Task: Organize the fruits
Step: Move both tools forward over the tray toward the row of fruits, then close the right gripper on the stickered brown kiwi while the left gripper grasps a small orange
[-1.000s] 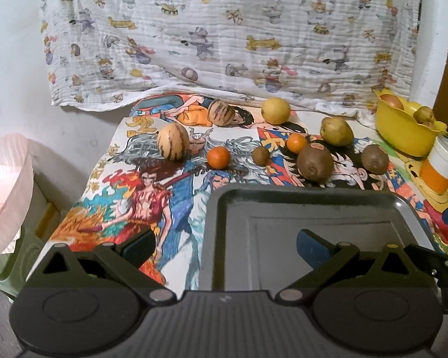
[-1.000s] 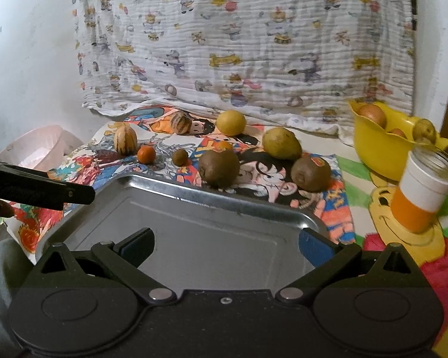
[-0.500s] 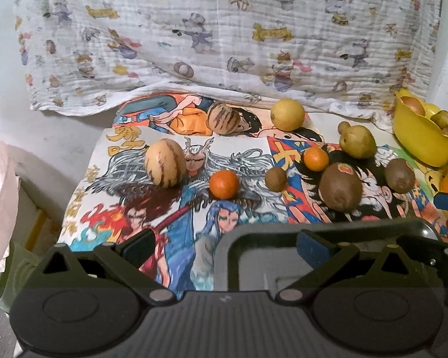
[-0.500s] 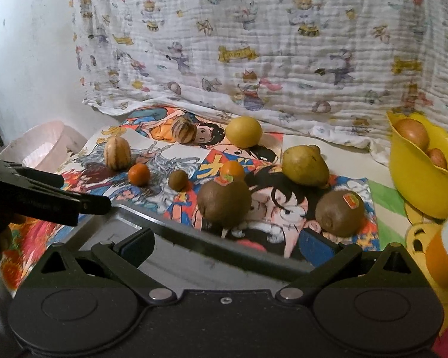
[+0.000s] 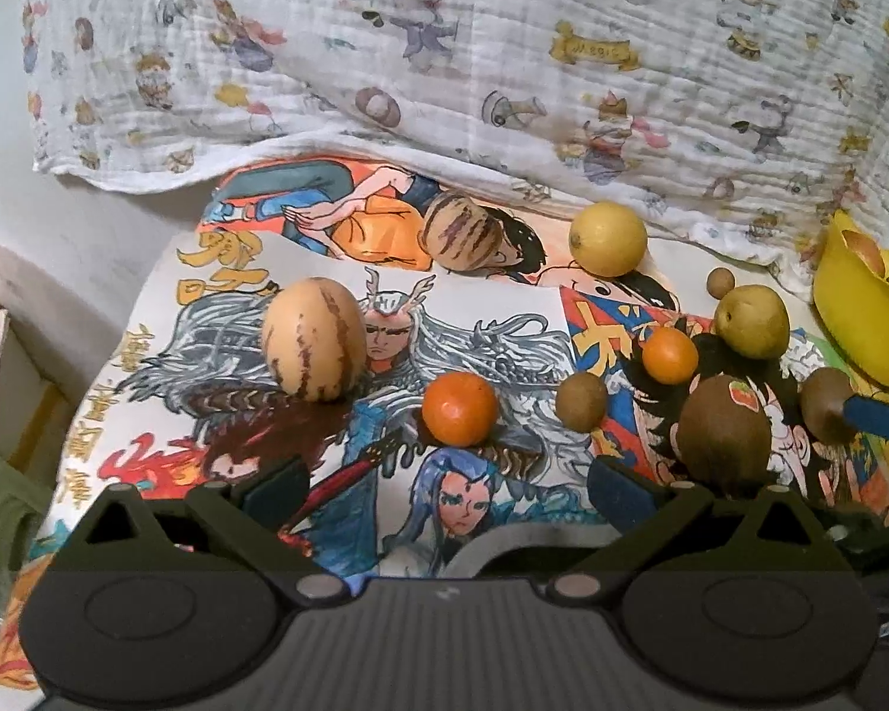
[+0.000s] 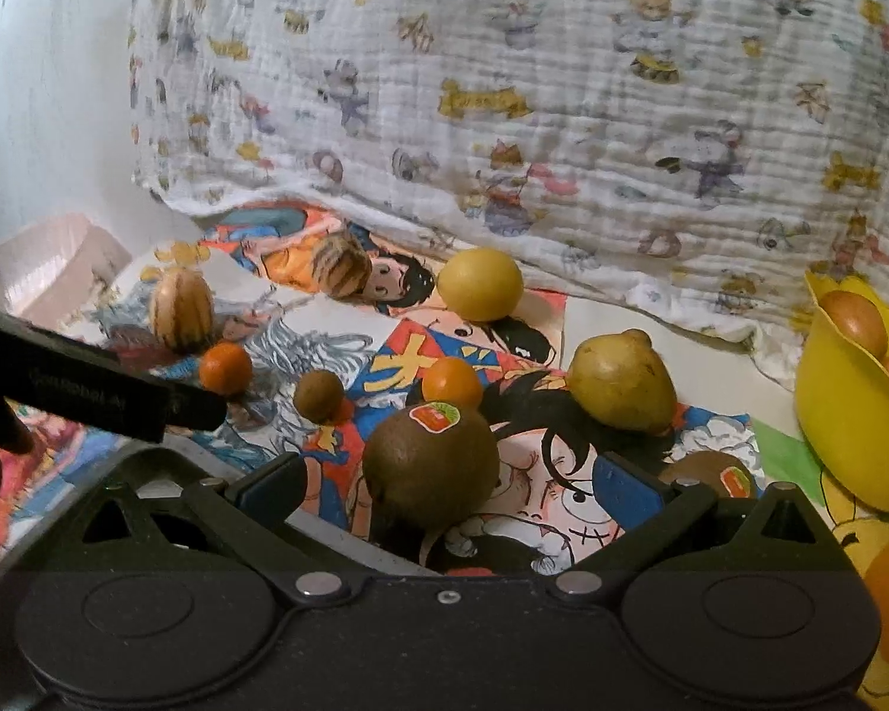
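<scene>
The right gripper [image 6: 444, 489] has its jaws spread wide and empty, and the big brown kiwi [image 6: 429, 465] with the sticker on top sits straight ahead between them, slightly left of centre, resting on the cartoon-print cloth [image 6: 397, 367] over the desk. It is nearly round, stood with its long axis upright, so I'd judge the jaws could close on its sides without any turning. The left gripper [image 5: 444, 483] is also open and empty; an orange mandarin [image 5: 459, 409] lies just ahead of its gap, and the same kiwi [image 5: 723, 435] sits off to its right, so the right hand is clearly the nearer one for that fruit.

The metal tray [image 6: 338, 542] shows only as a near edge below the right jaws, and I can see no fruit in it. The yellow bowl [image 6: 841, 415] at far right holds some round reddish-brown fruit.
</scene>
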`<state>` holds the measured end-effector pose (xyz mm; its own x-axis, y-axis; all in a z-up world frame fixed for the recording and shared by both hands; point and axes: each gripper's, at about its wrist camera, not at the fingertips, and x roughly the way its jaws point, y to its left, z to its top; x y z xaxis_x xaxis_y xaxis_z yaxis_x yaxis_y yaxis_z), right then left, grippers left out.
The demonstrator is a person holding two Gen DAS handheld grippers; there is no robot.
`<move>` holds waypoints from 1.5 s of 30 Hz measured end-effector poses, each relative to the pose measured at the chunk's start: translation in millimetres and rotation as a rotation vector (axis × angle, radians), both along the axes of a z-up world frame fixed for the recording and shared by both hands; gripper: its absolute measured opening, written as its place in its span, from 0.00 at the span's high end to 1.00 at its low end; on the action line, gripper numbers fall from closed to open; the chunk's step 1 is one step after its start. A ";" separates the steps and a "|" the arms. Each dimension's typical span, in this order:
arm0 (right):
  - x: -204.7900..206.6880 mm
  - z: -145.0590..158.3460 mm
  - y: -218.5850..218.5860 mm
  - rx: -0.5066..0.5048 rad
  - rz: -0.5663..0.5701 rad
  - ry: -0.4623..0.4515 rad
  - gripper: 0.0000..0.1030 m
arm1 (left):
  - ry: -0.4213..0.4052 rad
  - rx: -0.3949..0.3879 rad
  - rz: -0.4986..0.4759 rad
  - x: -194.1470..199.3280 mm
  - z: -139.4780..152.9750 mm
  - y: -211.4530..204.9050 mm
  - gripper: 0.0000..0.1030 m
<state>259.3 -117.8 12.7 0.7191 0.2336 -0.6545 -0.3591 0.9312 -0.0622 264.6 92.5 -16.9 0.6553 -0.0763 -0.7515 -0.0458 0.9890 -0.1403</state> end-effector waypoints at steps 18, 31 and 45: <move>28.2 -24.4 10.6 0.026 -0.015 0.098 0.28 | -0.035 -0.034 -0.041 15.0 -11.4 1.9 0.42; 38.2 -30.0 2.6 0.119 -0.068 0.138 0.37 | -0.044 -0.056 -0.020 19.6 -15.9 4.5 0.68; 27.0 -35.9 -7.4 0.208 -0.046 0.081 0.39 | -0.080 -0.085 -0.037 5.4 -7.8 2.4 0.70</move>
<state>286.3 -125.2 -23.2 0.6789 0.3379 -0.6518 -0.3123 0.9364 0.1602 270.0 94.9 -24.7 0.7086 -0.1627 -0.6865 0.0056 0.9743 -0.2252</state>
